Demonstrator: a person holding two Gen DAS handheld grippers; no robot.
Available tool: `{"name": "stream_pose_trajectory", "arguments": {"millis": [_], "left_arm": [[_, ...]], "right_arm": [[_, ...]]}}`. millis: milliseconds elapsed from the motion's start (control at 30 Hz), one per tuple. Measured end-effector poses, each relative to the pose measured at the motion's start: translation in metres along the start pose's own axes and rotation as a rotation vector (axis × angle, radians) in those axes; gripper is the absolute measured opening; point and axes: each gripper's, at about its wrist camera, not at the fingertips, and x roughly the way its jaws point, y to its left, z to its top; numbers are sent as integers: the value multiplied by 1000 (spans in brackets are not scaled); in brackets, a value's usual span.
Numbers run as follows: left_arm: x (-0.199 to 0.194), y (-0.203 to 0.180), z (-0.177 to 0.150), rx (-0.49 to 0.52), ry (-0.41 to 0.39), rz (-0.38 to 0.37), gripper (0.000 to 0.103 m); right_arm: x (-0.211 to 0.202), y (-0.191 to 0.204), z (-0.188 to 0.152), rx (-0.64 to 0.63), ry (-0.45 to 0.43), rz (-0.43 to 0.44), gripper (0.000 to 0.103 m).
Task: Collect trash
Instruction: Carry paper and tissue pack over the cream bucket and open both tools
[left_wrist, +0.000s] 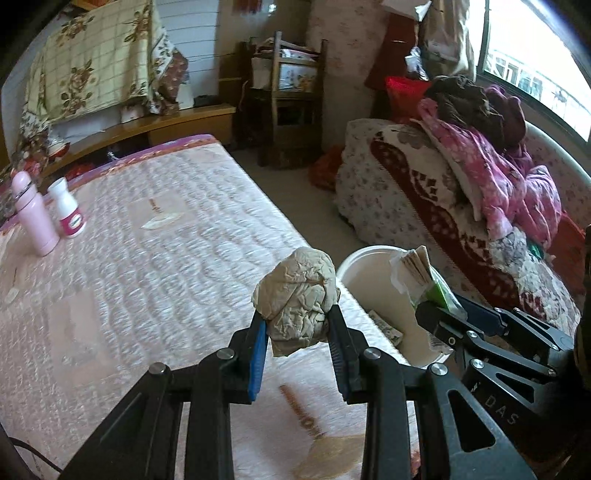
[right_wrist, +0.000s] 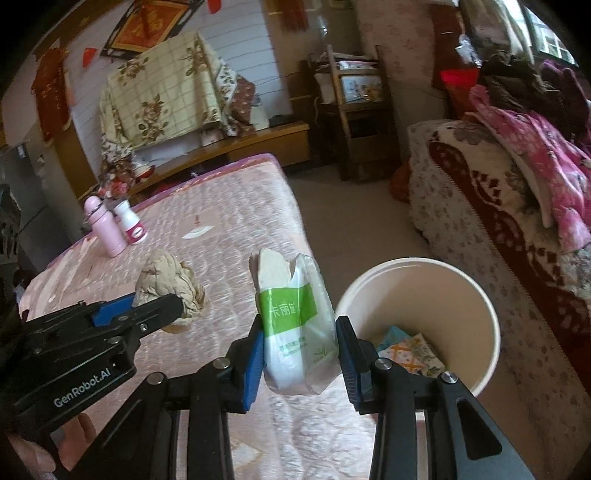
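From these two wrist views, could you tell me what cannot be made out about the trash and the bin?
- Bin bottom: both views; its near wall and the right gripper hide most of its contents.
- Tissue pack print: right view; too small to read.
- Crumpled paper underside: left view; the left gripper covers it.
- Pink bottle label: both views; too small.

Tissue pack (right_wrist: 295, 332) in right tool (right_wrist: 300, 354), beside bucket (right_wrist: 484, 295)
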Motion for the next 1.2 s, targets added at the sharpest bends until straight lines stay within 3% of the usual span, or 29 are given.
{"name": "stream_pose_trajectory", "arguments": {"millis": [467,1200], "left_arm": [[33,-55,10,65,45,-84,33],[85,-77,17,66,134,-142,33]], "right_arm": [[-6,-58,1,100,-2,-101,40],[18,-109,4,198,44,-169,41]]}}
